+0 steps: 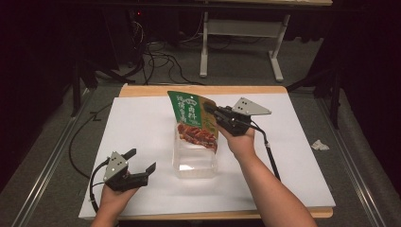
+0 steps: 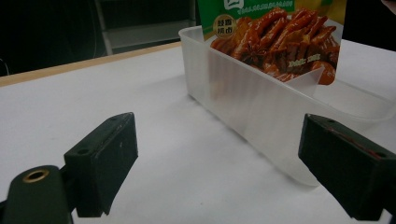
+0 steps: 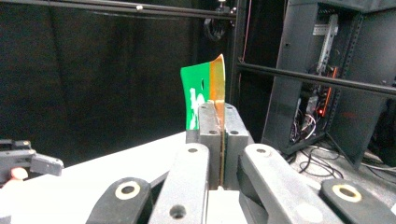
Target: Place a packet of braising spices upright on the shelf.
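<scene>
White table (image 1: 142,123): our right tool (image 1: 213,112) pinches the sauce packet (image 1: 194,120) by one edge, so it could tip the light plastic tub (image 1: 195,163); left tool (image 1: 140,161) gapes empty.

The tub (image 1: 195,163) sits mid-table (image 1: 302,156). The pouch (image 1: 195,118) stands in the tub's far end. The left gripper (image 1: 142,161) lies left of the tub, the right gripper (image 1: 211,111) beyond it.

Left claw (image 1: 140,160) low near the table edge, jaws spread wide, right claw (image 1: 211,112) raised, jaws pressed together
</scene>
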Motion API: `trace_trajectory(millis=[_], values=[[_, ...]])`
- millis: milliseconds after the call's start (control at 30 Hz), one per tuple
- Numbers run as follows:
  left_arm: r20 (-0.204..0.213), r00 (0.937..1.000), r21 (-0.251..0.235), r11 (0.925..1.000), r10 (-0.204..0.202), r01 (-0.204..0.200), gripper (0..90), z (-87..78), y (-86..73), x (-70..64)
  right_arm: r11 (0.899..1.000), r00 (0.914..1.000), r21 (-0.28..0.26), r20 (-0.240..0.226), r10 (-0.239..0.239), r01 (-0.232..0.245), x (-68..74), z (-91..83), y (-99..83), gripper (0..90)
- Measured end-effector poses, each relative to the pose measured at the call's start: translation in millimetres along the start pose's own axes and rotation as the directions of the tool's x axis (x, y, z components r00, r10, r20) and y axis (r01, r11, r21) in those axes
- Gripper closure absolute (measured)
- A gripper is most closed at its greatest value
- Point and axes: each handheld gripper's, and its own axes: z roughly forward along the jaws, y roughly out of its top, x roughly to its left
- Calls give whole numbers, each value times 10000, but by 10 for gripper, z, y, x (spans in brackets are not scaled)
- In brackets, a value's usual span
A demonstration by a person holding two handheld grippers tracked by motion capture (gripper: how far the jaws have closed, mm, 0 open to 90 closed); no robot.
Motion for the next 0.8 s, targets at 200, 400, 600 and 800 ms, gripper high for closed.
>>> trace_trajectory(millis=[200,400,600,800], values=[[3,10000,-27,10000,-6,6,124,6,1,1,9998,9997,86,188,173,-174,-18,-34,-94,900],[7,10000,38,10000,51,-51,125,16,3,-18,9994,9991,-3,222,357,-357,-16,-59,-138,900],[16,10000,80,9999,60,-61,126,24,3,-26,9990,9987,-82,263,434,-432,-21,-105,-195,900],[15,9999,115,9999,111,-111,126,33,-1,-33,9993,9989,-40,299,363,-362,9,-136,-210,900]])
